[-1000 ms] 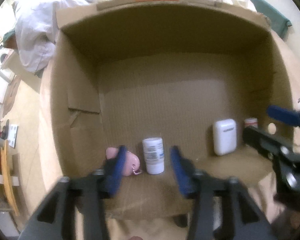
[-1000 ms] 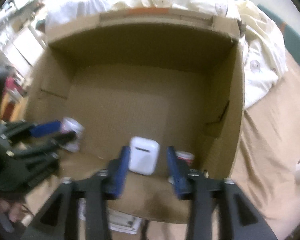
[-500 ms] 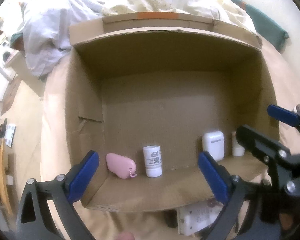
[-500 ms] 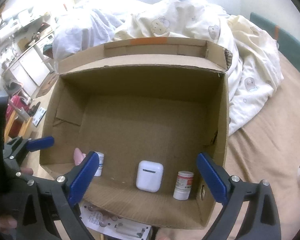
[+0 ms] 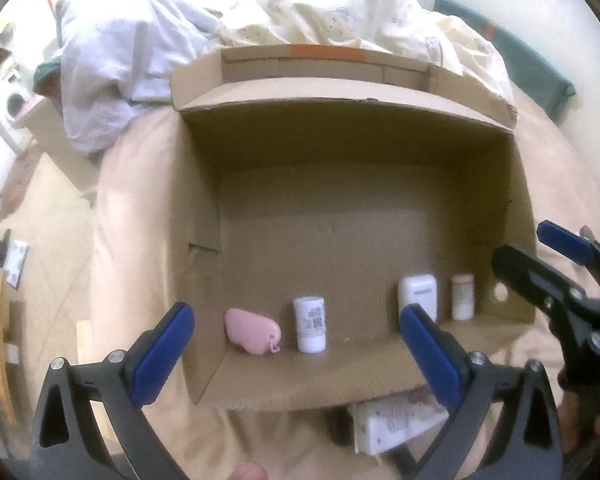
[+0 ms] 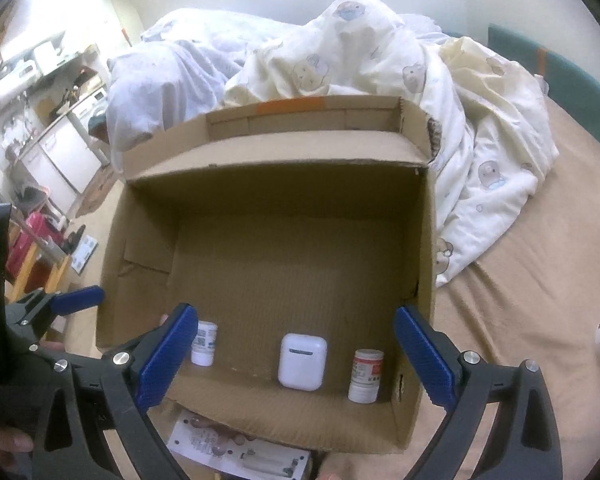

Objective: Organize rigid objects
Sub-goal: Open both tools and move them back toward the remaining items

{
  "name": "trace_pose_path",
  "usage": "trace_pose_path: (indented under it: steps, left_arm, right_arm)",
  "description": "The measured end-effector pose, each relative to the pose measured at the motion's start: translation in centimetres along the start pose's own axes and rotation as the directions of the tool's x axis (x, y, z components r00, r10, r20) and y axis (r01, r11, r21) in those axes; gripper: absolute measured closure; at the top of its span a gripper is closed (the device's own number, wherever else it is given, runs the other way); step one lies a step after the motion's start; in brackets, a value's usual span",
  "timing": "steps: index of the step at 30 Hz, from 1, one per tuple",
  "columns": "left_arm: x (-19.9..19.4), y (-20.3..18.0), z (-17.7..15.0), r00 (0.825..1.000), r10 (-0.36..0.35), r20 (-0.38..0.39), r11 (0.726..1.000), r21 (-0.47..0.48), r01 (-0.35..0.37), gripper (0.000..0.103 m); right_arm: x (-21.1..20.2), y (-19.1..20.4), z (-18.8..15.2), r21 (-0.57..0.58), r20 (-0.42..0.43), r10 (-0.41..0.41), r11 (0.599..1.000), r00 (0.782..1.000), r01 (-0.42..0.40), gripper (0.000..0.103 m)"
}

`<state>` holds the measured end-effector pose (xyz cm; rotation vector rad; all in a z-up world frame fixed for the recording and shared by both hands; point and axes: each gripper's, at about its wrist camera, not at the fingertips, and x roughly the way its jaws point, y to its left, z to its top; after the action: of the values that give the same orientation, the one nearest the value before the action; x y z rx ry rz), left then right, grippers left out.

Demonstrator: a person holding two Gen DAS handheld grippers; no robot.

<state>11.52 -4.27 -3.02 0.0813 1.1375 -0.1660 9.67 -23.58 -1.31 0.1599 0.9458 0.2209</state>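
An open cardboard box sits on a bed. Along its near wall stand a pink oval object, a small white bottle, a white earbud case and a white bottle with a red label. My left gripper is open and empty, above the box's near edge. My right gripper is open and empty, above the near right part of the box; it also shows at the right edge of the left wrist view.
A white flat package lies on the bed under the box's near edge. Crumpled white and cream bedding lies behind and to the right of the box. Floor and furniture lie to the left.
Both grippers have opened wide and pulled back and up out of the box, leaving the small white bottle and the earbud case standing on the box floor.
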Motion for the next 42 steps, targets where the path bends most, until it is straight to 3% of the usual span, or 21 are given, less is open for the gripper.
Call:
trace_pose_path:
  steps: [12,22,34,37,42]
  left_arm:
    - [-3.3,2.2,-3.3,1.0,0.015,-0.026,1.0,-0.024,-0.015,0.0]
    - [-4.0,4.5,-7.1,0.997,0.062,-0.035,0.996,-0.067,-0.064,0.001]
    - [-2.8,4.8,-7.4,0.996,0.057,-0.067,0.996,-0.071,-0.062,0.001]
    - [-2.3,5.0,-7.3,0.995,0.067,-0.076,0.994,-0.084,-0.073,0.001]
    - [-0.9,5.0,-7.2,0.991,0.068,-0.113,0.991,-0.104,-0.08,0.001]
  right_arm:
    - [-2.7,0.6,-2.4,-0.011,-0.001,-0.032,0.999,0.999,0.032,0.0]
    - [-3.2,1.9,-6.1,-0.027,-0.088,-0.01,1.0,0.996,0.007,0.0]
    - [-4.2,1.2,-8.1,0.058,-0.107,0.006,0.998,0.994,0.001,0.0]
    - [-3.7,0.5,-7.9,0.098,-0.122,0.029,0.995,0.992,-0.017,0.0]
    - [-1.3,-1.0,-8.2,0.249,-0.187,0.162,0.962,0.969,-0.113,0.0]
